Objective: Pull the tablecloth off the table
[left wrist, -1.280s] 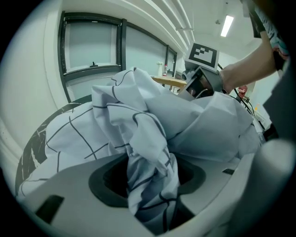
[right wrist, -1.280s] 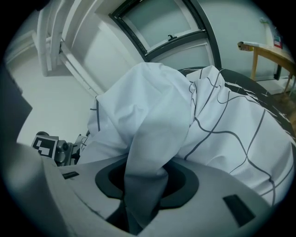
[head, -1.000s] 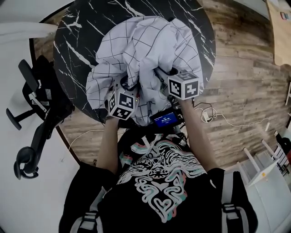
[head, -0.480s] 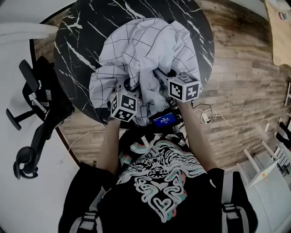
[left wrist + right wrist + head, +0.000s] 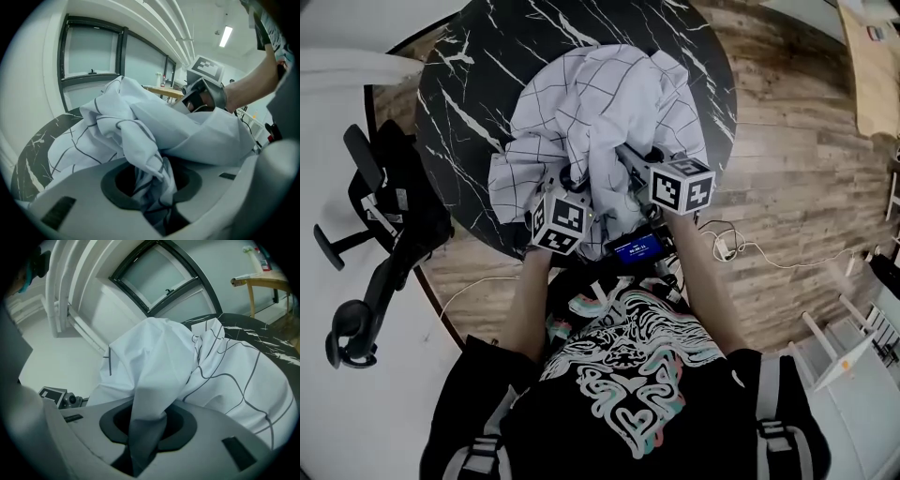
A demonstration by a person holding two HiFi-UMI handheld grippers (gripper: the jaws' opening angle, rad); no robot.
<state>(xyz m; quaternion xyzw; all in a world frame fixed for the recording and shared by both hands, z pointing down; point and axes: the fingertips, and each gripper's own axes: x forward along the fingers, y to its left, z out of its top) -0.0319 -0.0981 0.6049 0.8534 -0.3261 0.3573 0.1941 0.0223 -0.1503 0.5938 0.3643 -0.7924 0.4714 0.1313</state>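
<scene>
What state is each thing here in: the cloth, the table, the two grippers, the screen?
tablecloth: bunched into a heap on the table.
table: dark marbled top mostly uncovered.
left gripper: jaws closing on a fold of tablecloth.
right gripper: clamped on a fold of tablecloth.
small screen: lit.

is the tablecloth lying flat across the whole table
No, the tablecloth is bunched into a crumpled heap, and the bare black marble of the table shows around it.
</scene>
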